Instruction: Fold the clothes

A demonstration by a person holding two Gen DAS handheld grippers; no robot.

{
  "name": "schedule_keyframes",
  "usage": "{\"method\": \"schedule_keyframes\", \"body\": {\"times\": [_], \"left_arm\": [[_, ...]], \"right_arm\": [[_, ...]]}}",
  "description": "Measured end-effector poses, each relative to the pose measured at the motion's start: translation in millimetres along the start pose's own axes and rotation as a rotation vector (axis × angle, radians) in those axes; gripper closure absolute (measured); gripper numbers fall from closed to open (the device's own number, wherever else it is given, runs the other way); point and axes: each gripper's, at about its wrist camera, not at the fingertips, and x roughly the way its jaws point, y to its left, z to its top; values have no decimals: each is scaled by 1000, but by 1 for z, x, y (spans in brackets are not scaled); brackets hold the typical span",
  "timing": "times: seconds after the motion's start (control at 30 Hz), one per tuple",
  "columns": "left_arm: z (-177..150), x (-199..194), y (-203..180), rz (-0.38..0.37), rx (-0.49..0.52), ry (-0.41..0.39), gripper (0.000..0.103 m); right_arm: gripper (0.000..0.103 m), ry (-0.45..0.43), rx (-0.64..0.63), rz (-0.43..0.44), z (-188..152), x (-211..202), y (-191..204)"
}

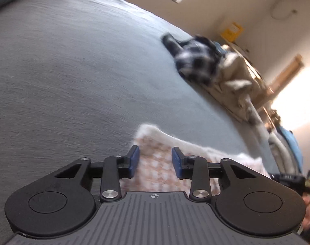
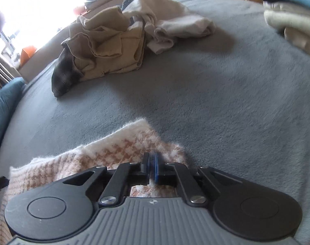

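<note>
A fuzzy white cloth with an orange check (image 1: 153,143) lies folded on the grey bed cover (image 1: 73,81), close in front of both grippers. My left gripper (image 1: 155,160) is open just over the cloth's near edge; its blue pads stand apart with the check showing between them and do not press on it. In the right wrist view the same cloth (image 2: 118,149) runs off to the left. My right gripper (image 2: 152,167) is shut at the cloth's right corner, pads together; whether any fabric is pinched between them is hidden.
A heap of unfolded clothes sits farther back: a beige garment (image 2: 106,47), a dark plaid one (image 2: 63,77), a pale one (image 2: 175,26). It shows blurred (image 1: 195,61) in the left wrist view. Folded pieces (image 2: 294,22) are stacked at right. A blue pillow (image 2: 3,106) borders the left.
</note>
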Motion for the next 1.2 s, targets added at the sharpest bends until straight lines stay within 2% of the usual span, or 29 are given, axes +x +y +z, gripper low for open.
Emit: {"method": "schedule_keyframes", "body": {"times": [0.1, 0.2, 0.27, 0.33, 0.4, 0.47, 0.57, 0.63, 0.7, 0.77, 0.83, 0.9, 0.97, 1.03, 1.2], "left_arm": [[21, -44, -2, 84, 60, -56, 67], [45, -94, -9, 191, 172, -126, 65], [51, -118, -16, 244, 239, -111, 60], [36, -123, -19, 224, 267, -20, 54], [18, -127, -22, 196, 289, 76, 53], [-20, -117, -18, 109, 261, 217, 53], [-78, -97, -8, 27, 187, 374, 53], [-105, -89, 1, -7, 134, 423, 53], [-121, -86, 12, -33, 74, 436, 53], [-130, -87, 23, -64, 8, 418, 54], [-134, -88, 32, -98, -46, 399, 61], [-139, -84, 38, -121, -49, 394, 70], [-143, -81, 46, -148, -68, 391, 71], [-144, -87, 46, -161, -42, 380, 72], [-145, -95, 36, -145, 20, 367, 73]], "right_arm": [[98, -57, -87, -22, 6, -14, 19], [98, -54, -149, 78, 7, -18, 52], [98, -39, -195, 160, 6, -19, 77], [98, 2, -276, 266, -4, -18, 110], [98, 37, -363, 370, -15, -16, 143], [98, 66, -436, 435, -28, -10, 170], [98, 113, -512, 460, -47, 6, 192], [100, 146, -531, 443, -57, 21, 196], [102, 178, -530, 416, -65, 36, 193], [102, 187, -501, 431, -62, 38, 191], [102, 180, -521, 421, -63, 37, 194], [103, 164, -549, 415, -66, 36, 196], [103, 141, -582, 411, -67, 39, 195], [103, 131, -590, 410, -65, 42, 196], [103, 106, -632, 370, -62, 33, 206]]}}
